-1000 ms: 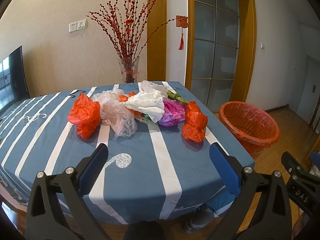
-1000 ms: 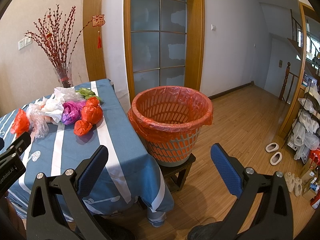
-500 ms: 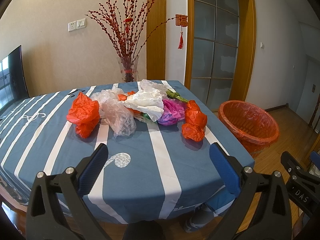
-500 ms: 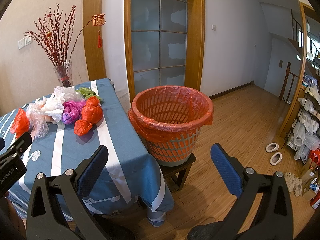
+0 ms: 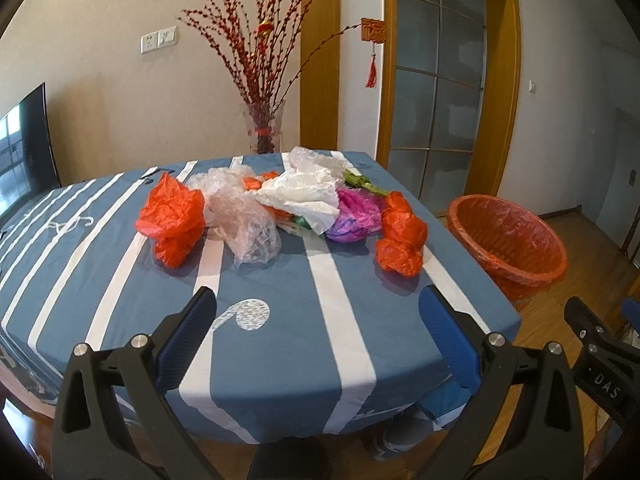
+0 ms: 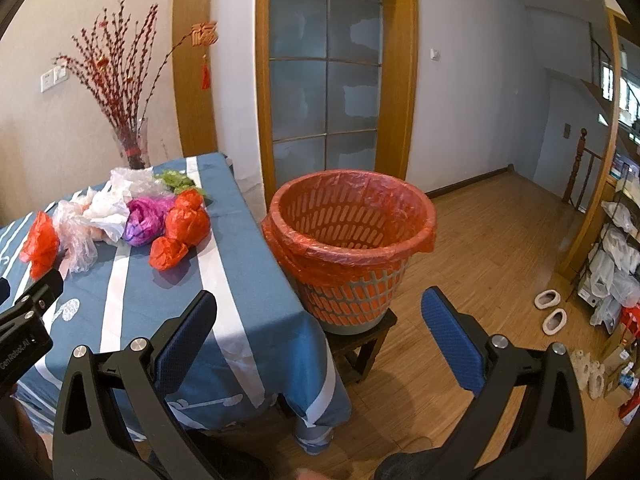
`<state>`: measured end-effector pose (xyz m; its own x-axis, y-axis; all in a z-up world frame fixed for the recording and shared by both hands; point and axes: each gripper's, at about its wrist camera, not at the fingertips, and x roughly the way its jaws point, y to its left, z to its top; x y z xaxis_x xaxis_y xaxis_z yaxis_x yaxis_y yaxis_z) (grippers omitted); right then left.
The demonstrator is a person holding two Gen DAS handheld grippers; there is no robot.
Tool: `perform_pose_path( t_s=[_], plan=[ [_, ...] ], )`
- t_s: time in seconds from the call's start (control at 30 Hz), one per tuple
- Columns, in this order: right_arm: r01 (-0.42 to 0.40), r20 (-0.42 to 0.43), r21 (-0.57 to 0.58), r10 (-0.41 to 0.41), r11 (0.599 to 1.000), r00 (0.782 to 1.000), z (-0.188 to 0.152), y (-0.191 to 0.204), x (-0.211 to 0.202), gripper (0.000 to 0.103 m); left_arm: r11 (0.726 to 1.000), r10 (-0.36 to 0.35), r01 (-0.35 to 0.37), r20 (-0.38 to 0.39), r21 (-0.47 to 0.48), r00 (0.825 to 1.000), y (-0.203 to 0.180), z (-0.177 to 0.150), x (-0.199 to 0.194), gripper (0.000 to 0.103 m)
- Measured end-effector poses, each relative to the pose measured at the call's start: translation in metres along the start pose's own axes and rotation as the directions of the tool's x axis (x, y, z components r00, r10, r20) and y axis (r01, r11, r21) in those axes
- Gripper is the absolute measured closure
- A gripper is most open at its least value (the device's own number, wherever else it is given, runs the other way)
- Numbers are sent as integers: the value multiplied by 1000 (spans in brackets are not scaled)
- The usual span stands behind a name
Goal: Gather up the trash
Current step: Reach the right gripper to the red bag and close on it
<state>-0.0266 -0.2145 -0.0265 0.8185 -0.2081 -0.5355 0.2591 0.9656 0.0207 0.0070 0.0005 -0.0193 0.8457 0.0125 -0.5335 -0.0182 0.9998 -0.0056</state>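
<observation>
The left hand-held gripper point(image 5: 318, 330) has 2 black triangular arms with cut-out slots, each ending in a flat finger point(image 5: 188, 340) faced with textured blue padding. 2 round silver screws sit on the top edge of each arm. The right hand-held gripper point(image 6: 320, 330) is built the same: black frame, blue padded fingers point(image 6: 450, 334), 2 silver screws per arm. Seen from the left wrist view, its black side carries white letters "DAS"; the left one's side shows partly legible white lettering.
</observation>
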Motion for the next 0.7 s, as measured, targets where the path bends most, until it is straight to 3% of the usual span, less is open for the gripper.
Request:
perform_pose_path(
  t_s=[0.33, 0.7],
  plan=[
    [-170, -36, -25, 169, 985, 985, 18, 32, 40, 2, 996, 52, -57, -58, -74, 997, 39, 4, 23, 4],
    [-258, -117, -62, 249, 964, 961, 55, 93, 107, 6, 978, 134, -145, -80, -149, 988, 87, 7, 44, 4]
  ],
)
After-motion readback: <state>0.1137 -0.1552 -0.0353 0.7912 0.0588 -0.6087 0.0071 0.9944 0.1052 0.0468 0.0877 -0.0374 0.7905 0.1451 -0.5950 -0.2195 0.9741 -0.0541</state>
